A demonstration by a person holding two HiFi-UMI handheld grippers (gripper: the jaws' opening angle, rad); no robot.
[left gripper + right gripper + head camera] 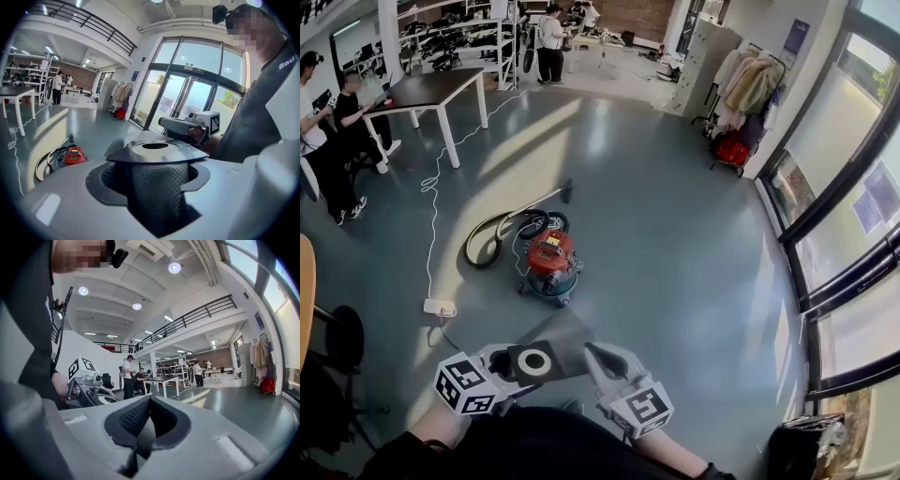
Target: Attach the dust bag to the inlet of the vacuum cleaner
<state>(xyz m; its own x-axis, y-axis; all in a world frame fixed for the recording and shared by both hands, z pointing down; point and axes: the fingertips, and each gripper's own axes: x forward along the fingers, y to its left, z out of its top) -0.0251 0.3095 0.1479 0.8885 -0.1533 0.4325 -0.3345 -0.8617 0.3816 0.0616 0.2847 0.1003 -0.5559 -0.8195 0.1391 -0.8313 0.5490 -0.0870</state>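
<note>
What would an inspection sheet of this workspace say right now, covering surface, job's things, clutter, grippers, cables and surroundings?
Surface: glossy grey floor.
Job's things: red vacuum on the floor, hose coiled beside it; bag held up between the grippers, its collar at the left one.
Clutter: dark bin by the windows.
Grippers: left gripper shut on the collar; right gripper shut on the bag's edge.
Cables: white cable runs from near the table to a power strip.
Surroundings: people, shelves, coat rack.
</note>
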